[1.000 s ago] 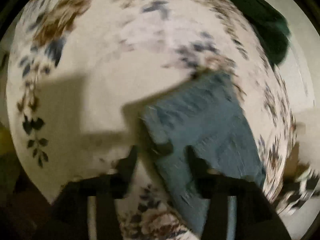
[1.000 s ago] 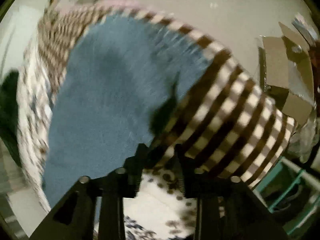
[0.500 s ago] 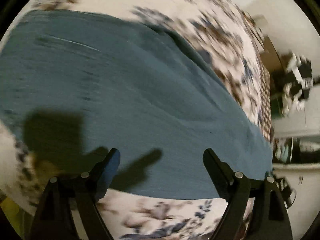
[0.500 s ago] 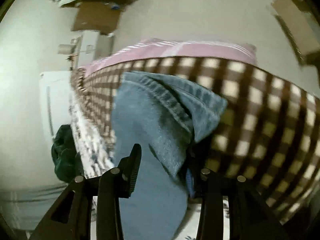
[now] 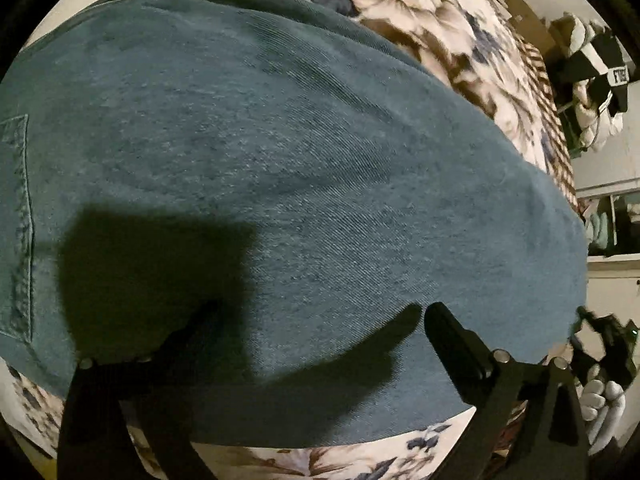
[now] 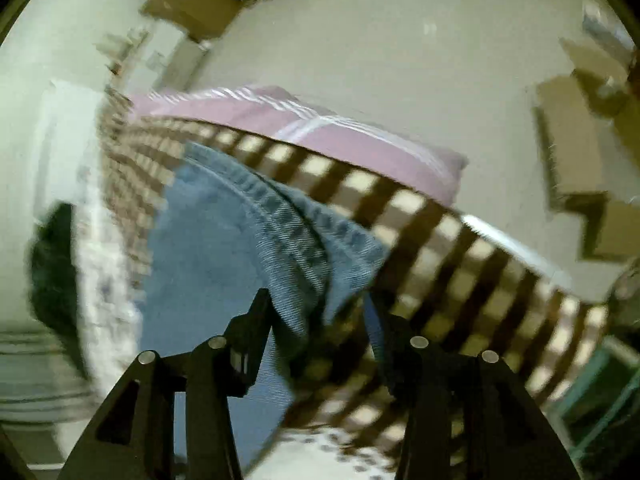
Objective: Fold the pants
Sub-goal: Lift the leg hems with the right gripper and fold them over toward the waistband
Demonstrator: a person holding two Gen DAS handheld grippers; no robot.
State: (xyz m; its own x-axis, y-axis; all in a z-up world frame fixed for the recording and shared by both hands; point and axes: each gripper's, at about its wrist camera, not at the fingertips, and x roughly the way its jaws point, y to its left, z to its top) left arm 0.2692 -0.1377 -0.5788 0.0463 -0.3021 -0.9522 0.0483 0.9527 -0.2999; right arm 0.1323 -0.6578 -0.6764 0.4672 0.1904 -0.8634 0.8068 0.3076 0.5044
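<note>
Left gripper (image 5: 316,316) jaws apart over jeans (image 5: 320,184); right gripper (image 6: 316,300) jaws apart around hem, lower centre, so I risk dropping it.

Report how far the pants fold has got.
Done: the jeans lie spread flat on the floral bedspread. In hand: the left gripper hovers open over the denim, gripping nothing; the right gripper has its fingers either side of the bunched hem, not clearly shut. Left: no finished fold shows yet; the right wrist view is blurred.
</note>
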